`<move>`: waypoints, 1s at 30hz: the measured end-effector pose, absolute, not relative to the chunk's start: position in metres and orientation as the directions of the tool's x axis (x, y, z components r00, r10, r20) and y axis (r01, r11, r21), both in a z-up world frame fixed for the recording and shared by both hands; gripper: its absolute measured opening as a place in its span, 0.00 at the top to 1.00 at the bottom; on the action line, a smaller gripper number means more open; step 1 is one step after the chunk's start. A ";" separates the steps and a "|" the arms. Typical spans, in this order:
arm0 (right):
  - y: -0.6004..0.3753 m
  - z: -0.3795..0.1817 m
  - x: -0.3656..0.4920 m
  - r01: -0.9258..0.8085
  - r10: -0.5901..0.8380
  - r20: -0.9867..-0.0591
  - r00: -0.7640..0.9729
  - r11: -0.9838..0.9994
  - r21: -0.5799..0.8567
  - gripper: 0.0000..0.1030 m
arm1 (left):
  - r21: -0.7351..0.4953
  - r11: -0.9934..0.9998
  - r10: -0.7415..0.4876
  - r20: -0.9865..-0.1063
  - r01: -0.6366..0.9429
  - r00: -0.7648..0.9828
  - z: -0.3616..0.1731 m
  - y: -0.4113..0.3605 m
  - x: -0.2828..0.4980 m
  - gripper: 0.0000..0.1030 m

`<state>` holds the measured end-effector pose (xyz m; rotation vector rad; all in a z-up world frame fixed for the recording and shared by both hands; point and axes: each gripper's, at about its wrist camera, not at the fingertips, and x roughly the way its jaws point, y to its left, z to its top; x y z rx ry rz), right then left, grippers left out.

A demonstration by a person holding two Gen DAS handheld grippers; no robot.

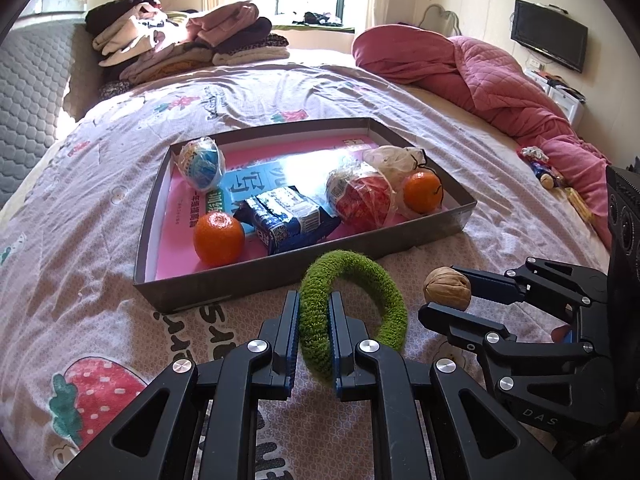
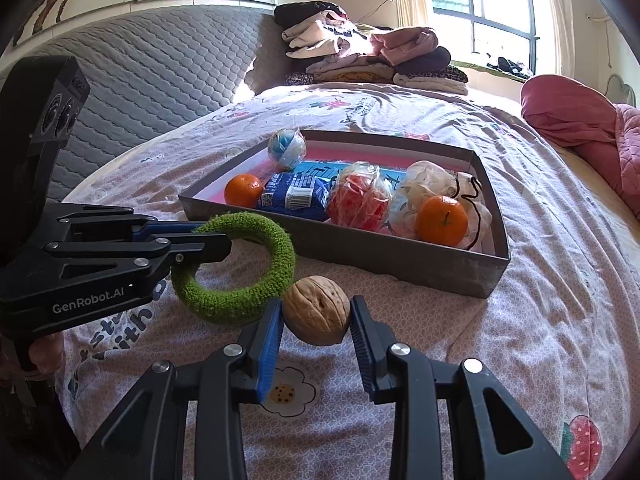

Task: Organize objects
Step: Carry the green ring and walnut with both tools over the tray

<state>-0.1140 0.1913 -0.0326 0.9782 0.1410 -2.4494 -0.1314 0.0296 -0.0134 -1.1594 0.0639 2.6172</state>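
Green ring (image 1: pixel 352 300) in left gripper (image 1: pixel 314 312), near box rim (image 1: pixel 224 284).

Tray (image 1: pixel 460 222) near wall ahead; free floor btwn oranges (image 1: pixel 219 238) only.

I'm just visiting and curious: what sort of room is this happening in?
Most likely a home bedroom. The work is on a bed with a strawberry-print pink sheet, folded clothes in a stack lie near the window, and a rumpled pink quilted blanket lies alongside.
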 end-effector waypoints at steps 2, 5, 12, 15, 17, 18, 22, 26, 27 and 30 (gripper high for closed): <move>0.192 -0.031 -0.114 0.481 -0.409 -0.667 -0.622 -0.872 0.087 0.67 | -0.069 -0.961 0.232 -0.730 -0.268 -0.643 -0.011 0.029 -0.131 0.87; 0.192 -0.031 -0.114 0.481 -0.410 -0.667 -0.622 -0.872 0.088 0.67 | -0.065 -0.961 0.229 -0.732 -0.268 -0.642 -0.011 0.029 -0.131 0.87; 0.192 -0.030 -0.113 0.480 -0.412 -0.662 -0.626 -0.873 0.089 0.67 | -0.063 -0.961 0.231 -0.726 -0.271 -0.648 -0.007 0.030 -0.129 0.87; 0.193 -0.027 -0.113 0.479 -0.415 -0.656 -0.630 -0.873 0.091 0.67 | -0.063 -0.961 0.230 -0.722 -0.269 -0.652 -0.006 0.029 -0.127 0.87; 0.193 -0.024 -0.113 0.480 -0.415 -0.651 -0.636 -0.873 0.088 0.67 | -0.067 -0.961 0.233 -0.720 -0.269 -0.653 -0.004 0.029 -0.127 0.87; 0.193 -0.022 -0.113 0.480 -0.418 -0.646 -0.639 -0.873 0.089 0.67 | -0.067 -0.961 0.233 -0.718 -0.267 -0.656 -0.003 0.029 -0.127 0.87; 0.195 -0.017 -0.114 0.477 -0.420 -0.633 -0.650 -0.874 0.090 0.67 | -0.069 -0.962 0.234 -0.708 -0.264 -0.667 0.002 0.027 -0.126 0.87; 0.198 -0.010 -0.116 0.471 -0.418 -0.622 -0.662 -0.878 0.089 0.67 | -0.071 -0.962 0.237 -0.698 -0.264 -0.676 0.008 0.025 -0.126 0.87; 0.198 -0.008 -0.116 0.468 -0.417 -0.617 -0.667 -0.879 0.087 0.67 | -0.072 -0.962 0.237 -0.696 -0.262 -0.678 0.009 0.025 -0.125 0.87; 0.200 -0.002 -0.117 0.466 -0.417 -0.606 -0.677 -0.881 0.085 0.67 | -0.074 -0.963 0.237 -0.687 -0.258 -0.687 0.014 0.023 -0.126 0.87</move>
